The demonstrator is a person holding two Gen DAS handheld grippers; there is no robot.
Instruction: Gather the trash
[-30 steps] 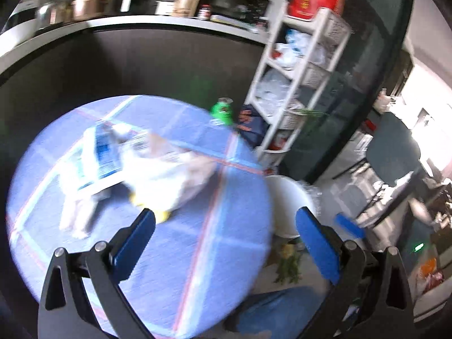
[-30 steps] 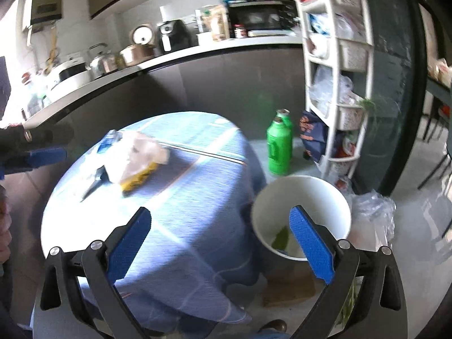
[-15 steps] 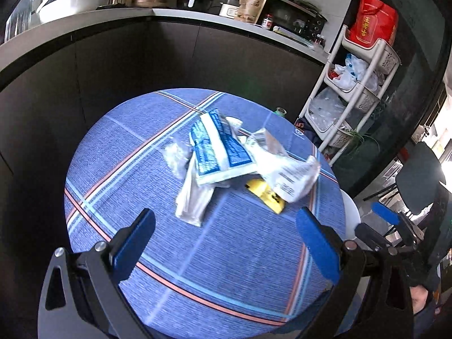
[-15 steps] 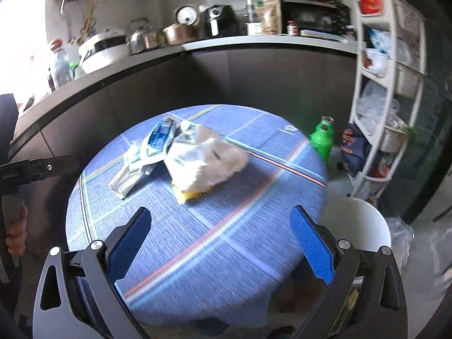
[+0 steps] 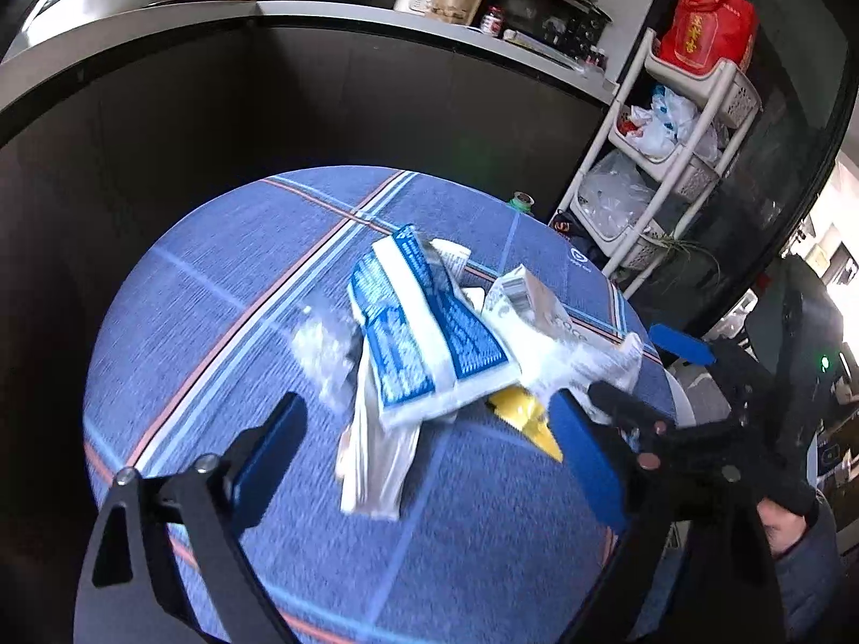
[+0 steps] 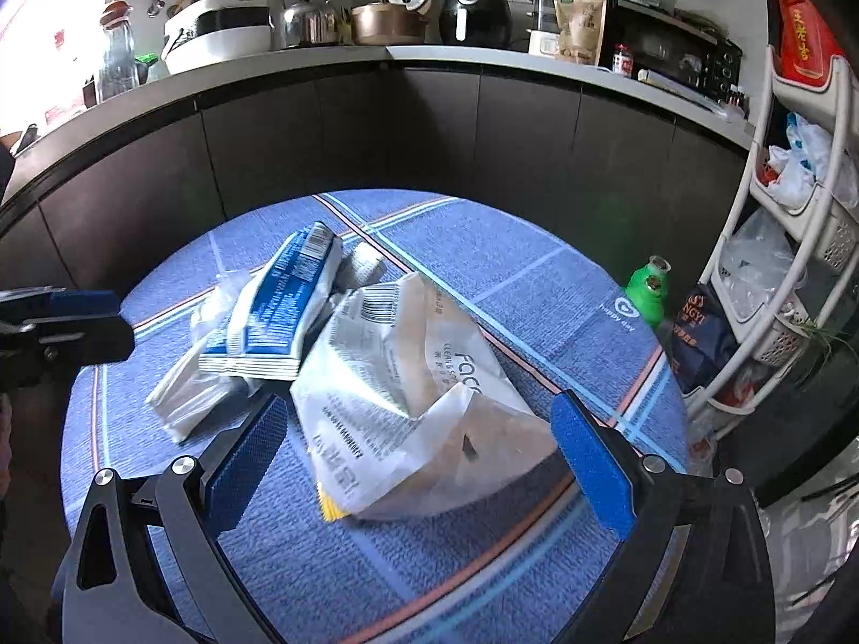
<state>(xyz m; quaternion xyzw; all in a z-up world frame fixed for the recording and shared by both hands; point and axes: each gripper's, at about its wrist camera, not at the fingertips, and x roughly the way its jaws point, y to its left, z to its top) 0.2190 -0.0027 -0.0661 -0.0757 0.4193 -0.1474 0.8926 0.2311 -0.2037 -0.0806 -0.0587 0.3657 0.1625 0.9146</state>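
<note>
Trash pile (image 6: 343, 354), heaped near the middle of a round table (image 6: 483, 563) under a blue cloth with red and pale stripes.

Contents of the pile:
- blue-and-white packet (image 5: 424, 333), lying on top toward the far side;
- crumpled white bag (image 6: 413, 397) with a barcode and dark print, nearest the right gripper, a yellow wrapper (image 5: 526, 418) showing from beneath it;
- flat white pouch (image 5: 376, 456), partly under the blue-and-white packet;
- clear crinkled plastic (image 5: 327, 354), at the pile's left edge in the left wrist view, blurred.

Left gripper (image 5: 429, 456): jaws wide but closing; the flat white pouch lies between the blue pads, neither pad touching it. Right gripper (image 6: 424, 461): jaws wide apart, the crumpled white bag between them, pads clear of it. Each gripper shows at the edge of the other's view, on opposite sides of the pile.

Surroundings:
- dark curved cabinet front (image 6: 429, 134) behind the table, with a pale counter (image 6: 483, 56) on top carrying a rice cooker (image 6: 217, 27), kettle (image 6: 306, 16), copper pot (image 6: 389, 21), black air fryer (image 6: 475, 11), brown pouch (image 6: 582, 21) and toaster oven (image 6: 676, 56);
- white tiered rack (image 6: 794, 247) at right, holding plastic bags, with a red bag (image 5: 706, 24) on top;
- green bottle (image 6: 649, 292) on the floor past the table's far right edge, a dark blue snack bag (image 6: 698, 333) beside it.

Between grippers and pile the cloth is bare.
</note>
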